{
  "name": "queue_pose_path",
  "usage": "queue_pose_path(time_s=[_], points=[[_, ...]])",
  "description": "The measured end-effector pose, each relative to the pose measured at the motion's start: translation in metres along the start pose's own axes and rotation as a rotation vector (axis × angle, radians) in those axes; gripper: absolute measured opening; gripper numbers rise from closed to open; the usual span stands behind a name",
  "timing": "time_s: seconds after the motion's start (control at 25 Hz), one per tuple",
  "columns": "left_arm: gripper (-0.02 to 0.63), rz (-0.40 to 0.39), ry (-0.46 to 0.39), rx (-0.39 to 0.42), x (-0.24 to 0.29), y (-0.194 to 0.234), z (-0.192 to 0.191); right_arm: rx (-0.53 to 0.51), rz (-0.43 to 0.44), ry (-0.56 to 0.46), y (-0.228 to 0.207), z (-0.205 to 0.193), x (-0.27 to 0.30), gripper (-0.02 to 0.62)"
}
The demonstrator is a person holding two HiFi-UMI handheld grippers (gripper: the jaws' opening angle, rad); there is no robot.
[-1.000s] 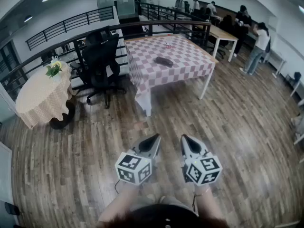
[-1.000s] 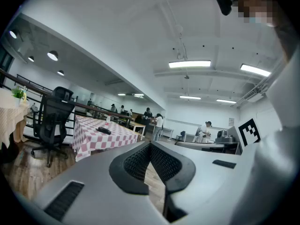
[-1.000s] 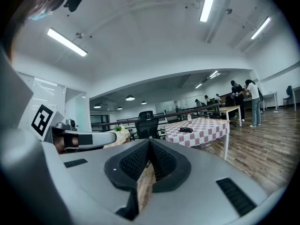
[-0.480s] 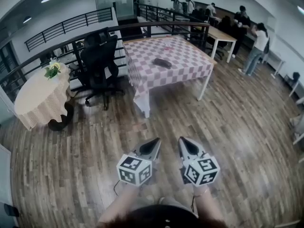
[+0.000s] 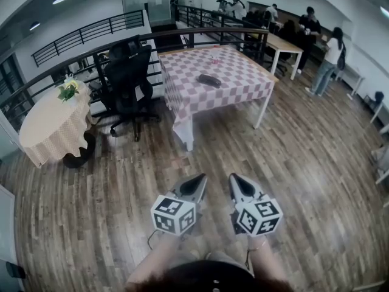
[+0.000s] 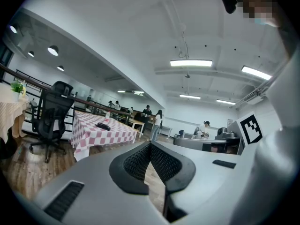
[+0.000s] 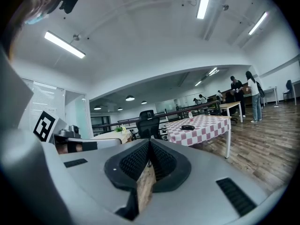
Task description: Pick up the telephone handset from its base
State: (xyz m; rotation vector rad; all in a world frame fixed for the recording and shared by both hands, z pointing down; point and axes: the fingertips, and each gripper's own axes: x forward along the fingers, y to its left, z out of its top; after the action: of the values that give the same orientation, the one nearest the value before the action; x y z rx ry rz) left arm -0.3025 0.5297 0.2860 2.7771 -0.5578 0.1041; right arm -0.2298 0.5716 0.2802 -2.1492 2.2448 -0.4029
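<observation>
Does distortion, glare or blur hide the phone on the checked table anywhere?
Head view: heavy fisheye bend; telephone small but clear on the checked table. Left gripper view: round vignette, bright ceiling lights, telephone tiny. Right gripper view: same vignette, telephone tiny but visible.

Three cameras: one overhead, two low along the jaws

The head view looks steeply down from above the person, with the left gripper (image 5: 199, 177) and right gripper (image 5: 234, 177) close below and the checked table (image 5: 240, 72) well off across the wood floor (image 5: 304, 163). Each gripper view sits just behind its own jaws and faces nearly level across the room. All three views share that table and the office chair (image 5: 127, 72) beside it.
</observation>
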Motion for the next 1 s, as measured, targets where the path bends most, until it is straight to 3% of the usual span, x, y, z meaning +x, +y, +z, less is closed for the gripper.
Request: queue_pose_path(time_s=[1.0], points=[[0.006,-0.04,0.029,-0.001,0.018,0.052,0.002,0.055,-0.031,-0.004,0.0,-0.008,0.047,0.009]])
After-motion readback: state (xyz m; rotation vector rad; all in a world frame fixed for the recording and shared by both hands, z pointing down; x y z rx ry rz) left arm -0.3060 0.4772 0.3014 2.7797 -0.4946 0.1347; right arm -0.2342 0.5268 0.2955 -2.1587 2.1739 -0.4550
